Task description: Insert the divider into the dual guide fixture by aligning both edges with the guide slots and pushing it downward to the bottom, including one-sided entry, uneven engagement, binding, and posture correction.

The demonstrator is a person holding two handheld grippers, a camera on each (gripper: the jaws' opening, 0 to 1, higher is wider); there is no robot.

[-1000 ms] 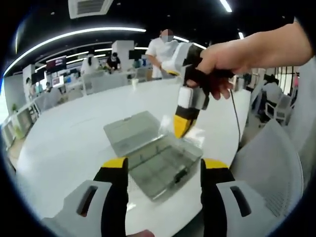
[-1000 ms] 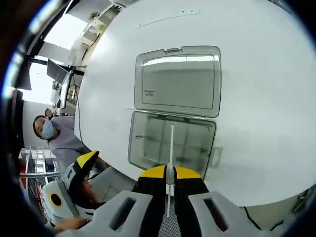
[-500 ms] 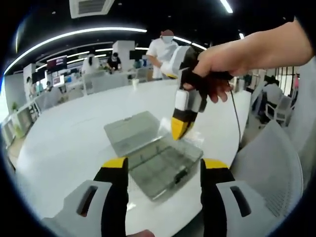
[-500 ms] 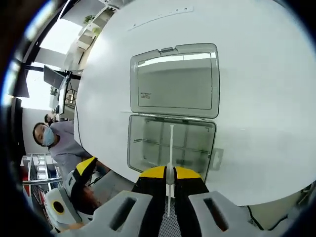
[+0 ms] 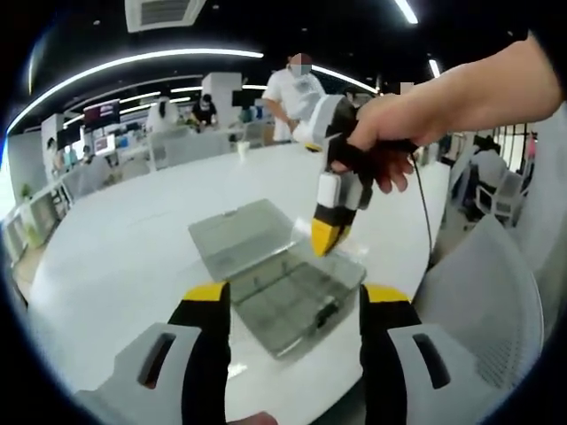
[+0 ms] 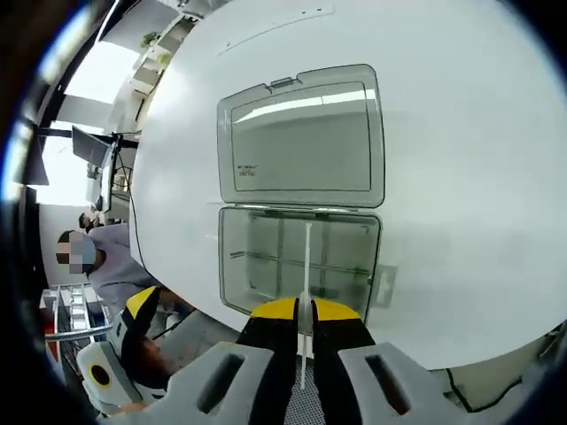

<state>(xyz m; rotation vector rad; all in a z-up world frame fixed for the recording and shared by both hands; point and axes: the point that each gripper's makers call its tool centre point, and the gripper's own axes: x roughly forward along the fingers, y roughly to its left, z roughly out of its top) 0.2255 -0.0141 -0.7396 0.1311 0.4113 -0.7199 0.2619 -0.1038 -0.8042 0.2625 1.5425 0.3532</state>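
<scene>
A clear plastic box (image 6: 257, 274) with inner guide walls lies open on the white table (image 6: 461, 177), its lid (image 6: 301, 142) folded flat behind it. My right gripper (image 6: 299, 310) is shut on a thin pale divider (image 6: 306, 257), which runs edge-on over the middle of the box; I cannot tell whether it touches. In the left gripper view a hand holds the right gripper (image 5: 327, 237), pointing down over the far side of the box (image 5: 283, 297). My left gripper (image 5: 295, 297) hangs open at the near side of the box, nothing between its jaws.
The box sits near the table's edge (image 5: 390, 266), with a grey chair (image 5: 483, 301) beyond it. People stand and sit at desks (image 5: 177, 142) across the room. A seated person (image 6: 97, 261) shows at the left of the right gripper view.
The right gripper has shifted slightly over the box, still holding the divider, so the box sits a little further left in its view. The left gripper has not moved.
</scene>
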